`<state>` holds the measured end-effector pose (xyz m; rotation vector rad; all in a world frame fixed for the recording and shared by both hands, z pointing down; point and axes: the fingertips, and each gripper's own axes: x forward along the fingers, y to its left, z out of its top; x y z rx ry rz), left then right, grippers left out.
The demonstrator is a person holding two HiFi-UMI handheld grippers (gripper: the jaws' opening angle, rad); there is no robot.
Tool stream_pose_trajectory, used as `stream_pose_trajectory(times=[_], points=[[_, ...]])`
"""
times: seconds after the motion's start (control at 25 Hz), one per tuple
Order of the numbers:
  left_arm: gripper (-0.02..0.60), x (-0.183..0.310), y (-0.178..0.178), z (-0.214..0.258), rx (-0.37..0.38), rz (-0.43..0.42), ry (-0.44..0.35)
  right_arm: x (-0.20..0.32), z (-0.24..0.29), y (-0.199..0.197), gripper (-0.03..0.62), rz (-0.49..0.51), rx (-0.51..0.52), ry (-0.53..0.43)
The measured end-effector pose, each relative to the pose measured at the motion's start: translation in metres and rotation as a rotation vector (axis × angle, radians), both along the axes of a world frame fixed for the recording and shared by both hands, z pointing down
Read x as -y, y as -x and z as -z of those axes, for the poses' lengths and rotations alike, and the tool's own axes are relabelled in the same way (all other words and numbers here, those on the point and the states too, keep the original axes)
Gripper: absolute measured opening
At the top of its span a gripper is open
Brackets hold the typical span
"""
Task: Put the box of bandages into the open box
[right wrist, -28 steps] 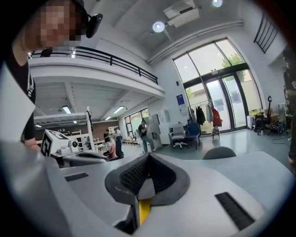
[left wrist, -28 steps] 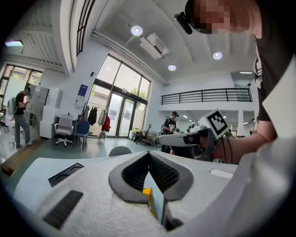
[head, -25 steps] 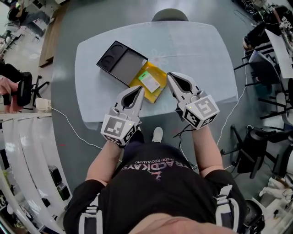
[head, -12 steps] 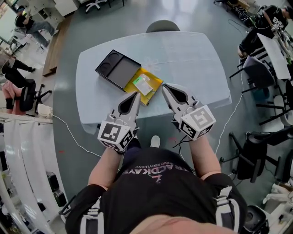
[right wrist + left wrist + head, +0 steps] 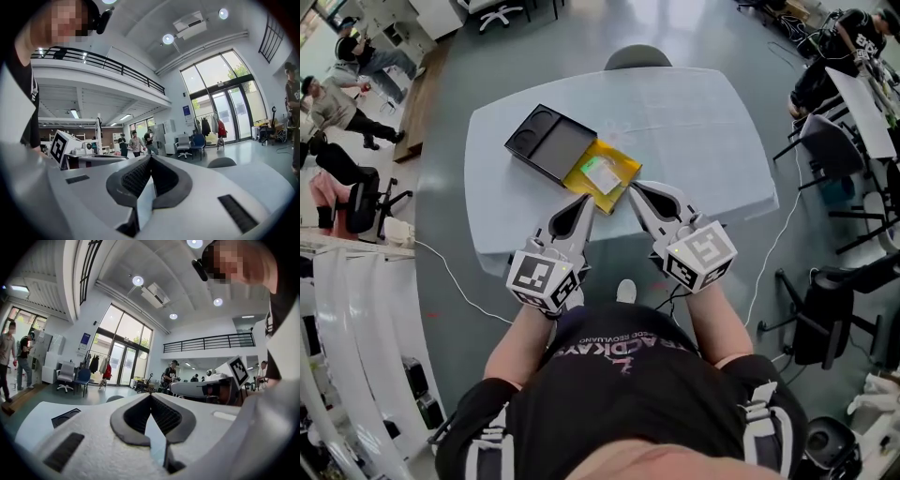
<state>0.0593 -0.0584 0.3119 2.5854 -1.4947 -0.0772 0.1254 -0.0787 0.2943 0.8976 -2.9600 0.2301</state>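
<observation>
Left tool (image 5: 585,200) is pressed together with nothing in it. Right tool (image 5: 634,188) is the same, shut and empty. Both are held over the near edge of the tabletop (image 5: 694,112). Just past their tips sits the yellow open box (image 5: 622,167), with the bandage box (image 5: 602,174) lying flat inside, so placing looks done. Black tray (image 5: 546,139) touches its far-left side. To finish well, draw both tools straight back without nudging the yellow box, which sits near the edge.
</observation>
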Motion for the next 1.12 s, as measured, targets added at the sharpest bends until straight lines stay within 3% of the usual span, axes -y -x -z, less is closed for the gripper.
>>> stream_pose_trajectory(times=[0.56, 1.12], points=[[0.015, -0.017, 0.042, 0.002, 0.011, -0.113, 0.004, -0.023, -0.006, 0.042, 0.011, -0.103, -0.016, 0.02], [0.015, -0.026, 0.065, -0.007, -0.014, -0.148, 0.007, -0.036, -0.019, 0.06, 0.011, -0.149, -0.055, 0.039]])
